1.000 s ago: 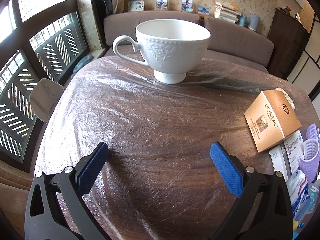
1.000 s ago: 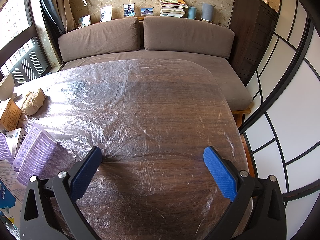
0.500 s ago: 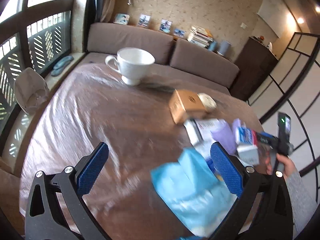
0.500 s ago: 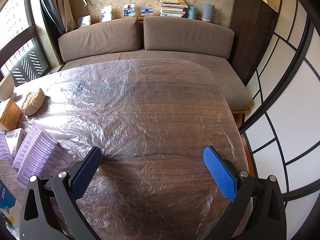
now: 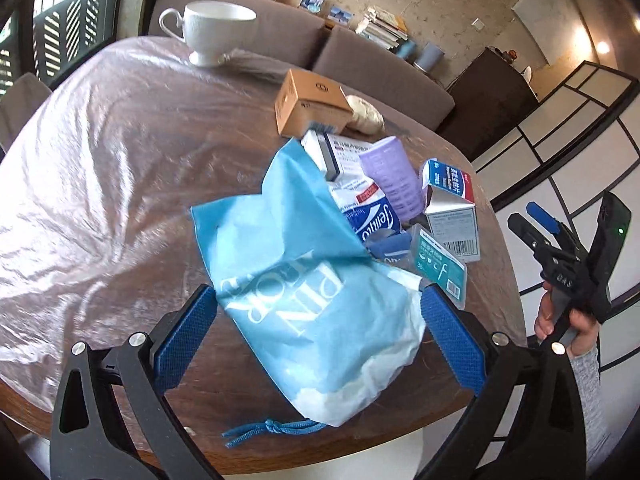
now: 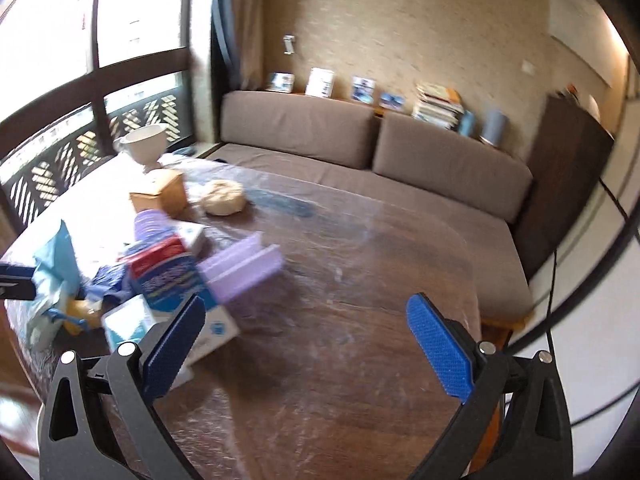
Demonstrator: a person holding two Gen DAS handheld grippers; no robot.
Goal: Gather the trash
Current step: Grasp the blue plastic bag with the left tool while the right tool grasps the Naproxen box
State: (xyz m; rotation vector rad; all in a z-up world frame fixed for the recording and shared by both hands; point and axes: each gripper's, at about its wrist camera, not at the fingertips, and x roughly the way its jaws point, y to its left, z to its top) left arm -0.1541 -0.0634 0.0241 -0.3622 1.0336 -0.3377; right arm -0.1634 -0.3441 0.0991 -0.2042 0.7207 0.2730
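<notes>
A light blue drawstring bag (image 5: 304,280) lies crumpled on the near side of the table, directly between the fingers of my open left gripper (image 5: 316,320). Behind it sits a pile of trash: an orange box (image 5: 308,108), a crumpled paper ball (image 5: 366,114), a purple cup stack (image 5: 394,178), a red-and-blue carton (image 5: 450,200) and a teal card pack (image 5: 438,268). My right gripper (image 6: 306,320) is open over bare table, with the pile at its left: carton (image 6: 168,276), purple stack (image 6: 244,268), bag (image 6: 56,276). From the left wrist the right gripper (image 5: 528,222) appears at the far right, held by a hand (image 5: 568,320).
A white footed cup (image 5: 212,28) stands at the far left of the plastic-covered wooden table (image 5: 100,160). A brown sofa (image 6: 400,160) runs behind the table, with a dark cabinet (image 6: 568,168) to its right. The table's near edge is just under the bag.
Both grippers pulled back and up. The left view swung right from the cup to the bag and pile. The right view turned left, bringing the pile into sight.
</notes>
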